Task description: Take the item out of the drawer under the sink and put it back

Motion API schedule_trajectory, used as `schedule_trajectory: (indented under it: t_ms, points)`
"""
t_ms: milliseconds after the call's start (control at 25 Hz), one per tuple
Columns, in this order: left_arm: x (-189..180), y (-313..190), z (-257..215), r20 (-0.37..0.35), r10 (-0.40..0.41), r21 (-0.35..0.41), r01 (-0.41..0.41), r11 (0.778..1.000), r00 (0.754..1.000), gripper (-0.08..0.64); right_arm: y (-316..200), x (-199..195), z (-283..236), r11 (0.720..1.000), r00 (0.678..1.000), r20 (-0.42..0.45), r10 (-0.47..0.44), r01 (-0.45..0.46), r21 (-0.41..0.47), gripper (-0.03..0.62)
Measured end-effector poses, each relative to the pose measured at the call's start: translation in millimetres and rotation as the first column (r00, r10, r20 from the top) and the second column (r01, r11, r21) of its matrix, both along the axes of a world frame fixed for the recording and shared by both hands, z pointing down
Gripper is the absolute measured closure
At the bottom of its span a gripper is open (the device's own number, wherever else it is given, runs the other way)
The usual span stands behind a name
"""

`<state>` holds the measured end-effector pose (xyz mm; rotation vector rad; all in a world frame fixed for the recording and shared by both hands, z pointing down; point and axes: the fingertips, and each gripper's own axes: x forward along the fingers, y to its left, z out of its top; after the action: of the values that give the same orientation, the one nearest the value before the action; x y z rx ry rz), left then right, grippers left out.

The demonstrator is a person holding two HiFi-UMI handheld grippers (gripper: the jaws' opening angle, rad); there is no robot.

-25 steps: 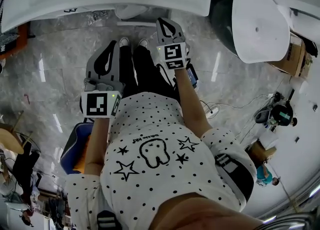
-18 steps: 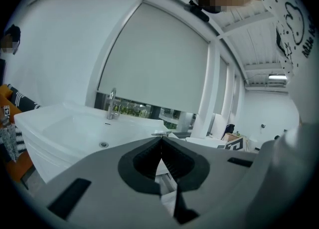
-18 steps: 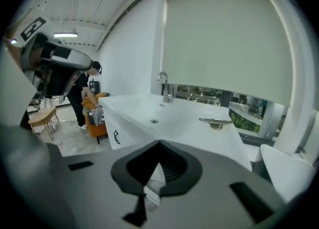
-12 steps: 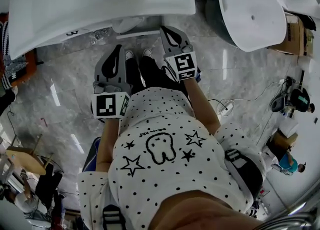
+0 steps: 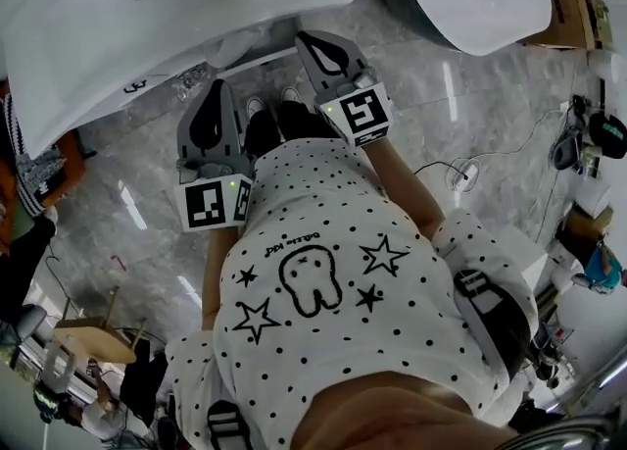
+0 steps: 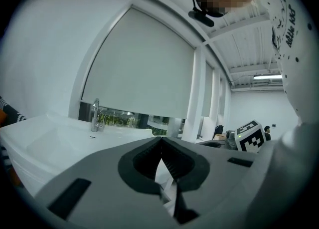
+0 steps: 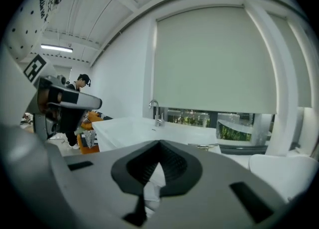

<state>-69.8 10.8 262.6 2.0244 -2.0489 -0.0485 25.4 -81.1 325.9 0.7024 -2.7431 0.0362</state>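
my left gripper (image 5: pixel 217 91) and right gripper (image 5: pixel 308 41) are both clenched empty, pointing at the sink (image 5: pixel 147 17) in the upper left, right one nearer; drawer and item lie hidden beneath it.

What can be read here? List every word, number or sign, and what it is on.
"little kid", it seems, in small script: shirt.
"3", or like it: front edge of sink.
Left cube, right cube: square markers, no letters.
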Motion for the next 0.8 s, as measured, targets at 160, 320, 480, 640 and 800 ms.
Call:
schedule_trajectory:
  t_ms: [160, 320, 480, 640, 800]
  points:
    - [1, 1, -1, -0.001, 0.029, 0.003, -0.029, 1.0, 1.0, 0.555, 11, -3, -17, 1.0, 0.999, 0.033, 0.007, -0.007, 0.004, 0.581]
    - [1, 2, 2, -0.004, 0.042, -0.001, -0.042, 0.999, 0.999, 0.555, 21, -6, -31, 1.0, 0.998, 0.068, 0.007, -0.008, 0.011, 0.581]
    - [-2, 2, 2, 0.002, 0.047, -0.007, -0.047, 0.999, 0.999, 0.555, 29, -3, -42, 1.0, 0.996, 0.089, 0.027, -0.027, -0.001, 0.581]
    - [-6, 3, 0, 0.011, 0.053, -0.006, -0.053, 0.999, 0.999, 0.555, 33, 0, -45, 0.999, 0.995, 0.089, 0.042, -0.042, -0.001, 0.581]
    - [-2, 3, 2, 0.019, 0.087, 0.001, -0.087, 0.996, 0.996, 0.555, 42, -3, -39, 0.999, 0.997, 0.068, 0.032, -0.032, -0.012, 0.581]
